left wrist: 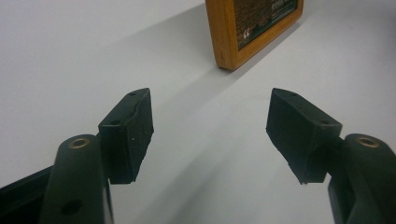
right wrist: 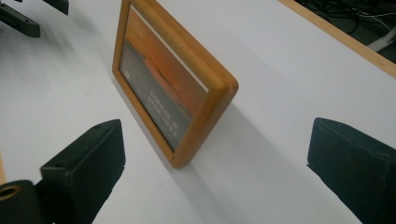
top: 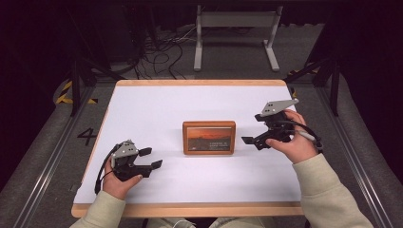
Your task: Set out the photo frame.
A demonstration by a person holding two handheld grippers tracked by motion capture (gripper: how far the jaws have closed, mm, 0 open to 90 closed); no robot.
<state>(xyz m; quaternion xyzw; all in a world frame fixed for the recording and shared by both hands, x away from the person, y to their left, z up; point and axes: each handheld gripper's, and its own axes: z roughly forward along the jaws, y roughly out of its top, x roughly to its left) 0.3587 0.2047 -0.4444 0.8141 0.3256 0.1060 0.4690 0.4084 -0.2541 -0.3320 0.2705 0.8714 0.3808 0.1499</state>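
Left portion of the worktop (top: 142,102), near the front left corner: the left gripper (top: 151,158) is held in the person's left hand (top: 119,181), low over the white surface, pointing toward the centre. Its jaws stand wide apart with nothing between them. In the left gripper view, the left gripper (left wrist: 210,135) has bare white surface between its two black pads, and the corner of the picture frame (left wrist: 243,35) lies ahead and clear of them. A black cable (top: 99,175) loops from the gripper past the front left edge.

Centre of the worktop: a wooden picture frame (top: 208,137) sits with its picture side facing the front edge. It carries an orange-toned picture with a band of small text, not legible. In the right gripper view the picture frame (right wrist: 187,88) appears to stand upright or nearly so on the surface; its support behind is hidden.

Right portion, toward the right edge: the right gripper (top: 248,140) is held in the person's right hand (top: 292,140), pointing left at the frame's right end. Its jaws are spread wide, holding nothing. In the right gripper view, the right gripper (right wrist: 217,158) brackets the frame's near corner, one pad on each side, neither touching the wood. Beige sleeves (top: 328,190) enter from the front edge.
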